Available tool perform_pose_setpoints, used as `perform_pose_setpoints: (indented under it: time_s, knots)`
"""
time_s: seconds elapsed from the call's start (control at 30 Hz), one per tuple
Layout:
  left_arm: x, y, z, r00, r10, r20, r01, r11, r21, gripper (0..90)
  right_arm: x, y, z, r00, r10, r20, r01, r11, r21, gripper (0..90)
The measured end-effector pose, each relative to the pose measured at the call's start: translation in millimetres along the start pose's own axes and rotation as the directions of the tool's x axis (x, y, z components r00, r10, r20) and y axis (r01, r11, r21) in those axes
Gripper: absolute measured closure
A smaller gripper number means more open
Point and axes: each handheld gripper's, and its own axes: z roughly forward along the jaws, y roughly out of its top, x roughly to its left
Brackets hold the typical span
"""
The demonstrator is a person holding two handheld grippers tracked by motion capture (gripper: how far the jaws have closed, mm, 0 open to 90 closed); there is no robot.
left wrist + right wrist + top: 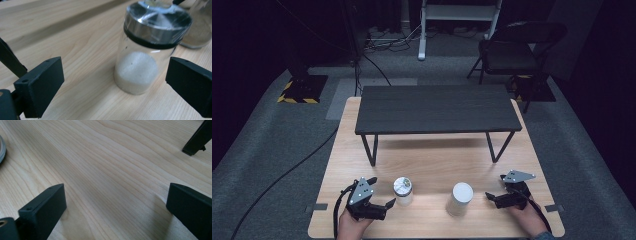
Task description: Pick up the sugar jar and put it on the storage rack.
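1. Hovering low at the bench's [432,165] near edge, left hand-held gripper [388,204] sits released, jaws spread wide, nothing clasped.
2. Glass jar [402,191] with metal lid stands upright at 3 o'clock of that gripper, just beside its tips; left gripper view shows the jar [147,52] between the jaws, untouched, white grains in its bottom.
3. White cup [460,198] stands at 3 o'clock of the jar, apart.
4. Right hand-held gripper [490,197], released, sits at 3 o'clock of the cup; bare wood between its jaws.
5. Black shelf [437,109] stands at 12 o'clock.
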Motion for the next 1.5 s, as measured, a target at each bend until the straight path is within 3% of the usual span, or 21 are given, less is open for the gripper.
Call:
perform_pose_setpoints:
  time_s: [0.43,0.53,0.7,0.87,1.03,1.27,1.4,1.5]
  knots:
    - [1.0,3.9,9.0,0.9997,0.021,0.009,-0.021,0.9997,0.012,1.8,1.4,-0.1,0.1,0.9998,0.012,0.014,-0.012,1.0,-0.001,2.9]
    - [4.2,3.6,12.8,0.9996,0.01,0.026,-0.01,0.9999,0.003,0.8,1.5,-0.4,-0.4,0.9999,0.011,0.014,-0.011,1.0,0.0,2.9]
    - [3.0,6.7,20.1,0.9984,0.027,0.05,-0.027,0.9996,-0.002,0.3,1.5,-0.4,-0.4,0.9999,0.01,0.014,-0.01,1.0,0.0,2.9]
    - [0.9,6.0,25.7,0.9958,0.024,0.088,-0.019,0.9978,-0.064,1.7,1.6,-0.4,-0.4,0.9998,0.011,0.014,-0.011,1.0,-0.001,2.9]
    - [-2.7,7.7,32.8,0.9936,0.03,0.109,-0.02,0.9953,-0.095,3.1,1.5,-0.4,-0.4,0.9999,0.01,0.014,-0.01,1.0,0.0,2.9]
    - [-8.6,6.5,40.6,0.9921,0.054,0.113,-0.039,0.9902,-0.134,6.7,1.5,-0.4,-0.4,0.9999,0.01,0.014,-0.01,1.0,0.0,2.9]
    - [-12.6,7.0,45.3,0.9925,0.061,0.106,-0.047,0.9904,-0.13,8.1,1.6,-0.4,-0.4,0.9998,0.011,0.014,-0.011,1.0,-0.001,2.9]
    - [-15.7,5.2,48.8,0.9949,0.045,0.09,-0.034,0.9925,-0.118,8.1,1.6,-0.4,-0.4,0.9998,0.01,0.014,-0.01,1.0,0.0,2.9]
